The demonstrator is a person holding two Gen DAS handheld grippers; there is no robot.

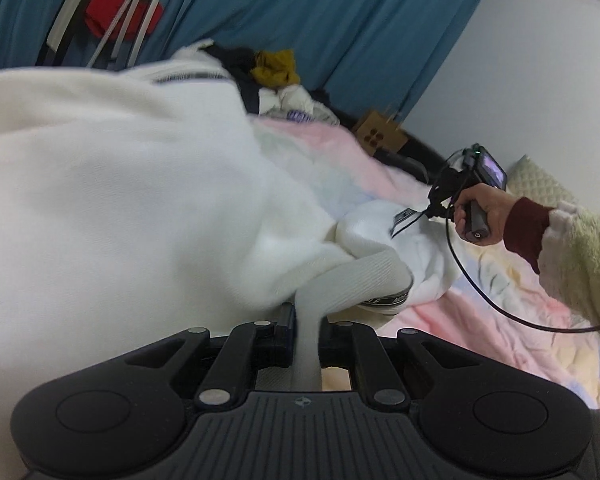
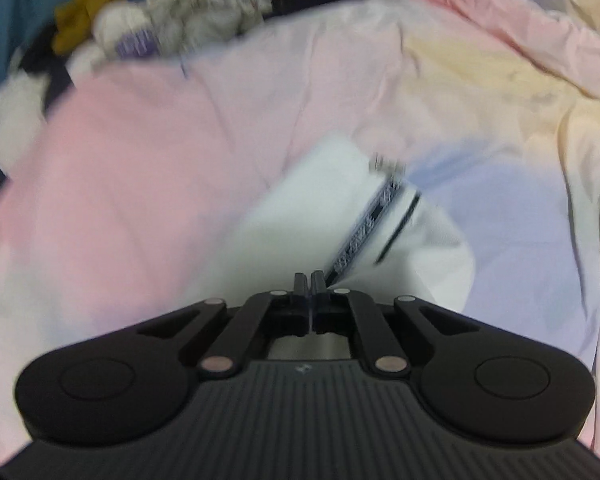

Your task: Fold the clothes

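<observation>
currently the left gripper is clamped on a ribbed white hem of the sweater, which drapes over the bed with a banded cuff just ahead. the right gripper has its jaws shut and nothing visibly between them, hovering over a white sleeve with a dark printed band; the right wrist view is blurred, so contact is unclear. judgement: the left should keep tension on the hem while the right regrips the sleeve near the band, not mid-fabric, or the fold will skew. the surface is a soft pastel quilt, wrinkled, so cloth may drag. a clothes pile sits at the far edge; teal curtain and grey wall behind.
</observation>
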